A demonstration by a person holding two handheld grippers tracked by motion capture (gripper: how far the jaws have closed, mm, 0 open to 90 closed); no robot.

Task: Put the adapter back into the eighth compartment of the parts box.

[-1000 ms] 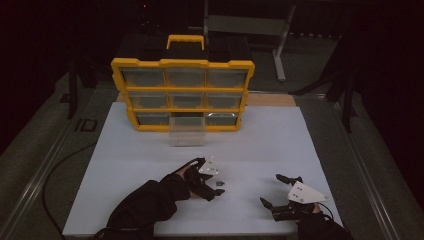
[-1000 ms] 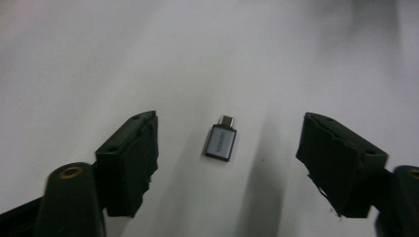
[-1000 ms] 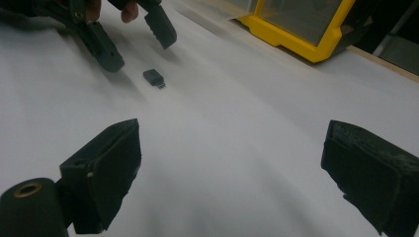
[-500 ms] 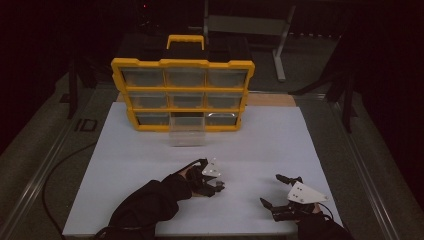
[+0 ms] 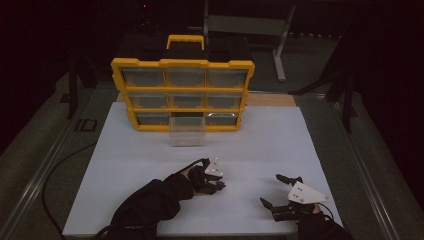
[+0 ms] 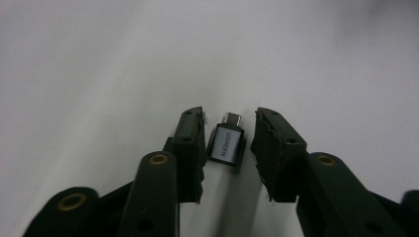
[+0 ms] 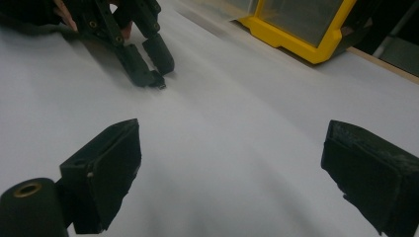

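A small grey USB adapter [image 6: 226,147] with a metal plug lies on the white table sheet [image 5: 125,170], seen close up in the left gripper view. My left gripper [image 6: 230,113] straddles it; its jaws have just been closing around it. The left pad [image 6: 190,143] is almost against the adapter, while a gap remains at the right pad. In the high view the left gripper [image 5: 217,186] points down at the sheet, held by a black-sleeved hand. My right gripper [image 5: 270,189] rests near the front right edge, open wide with nothing between its pads [image 7: 106,168].
A yellow drawer organizer [image 5: 182,95] with clear drawers stands at the back of the sheet. One clear drawer [image 5: 187,136] sits pulled out in front of it. The right gripper view shows the left gripper [image 7: 153,69] farther off and the organizer's corner [image 7: 301,29].
The left gripper's jaws have narrowed around the adapter. Both hands stay where they were.
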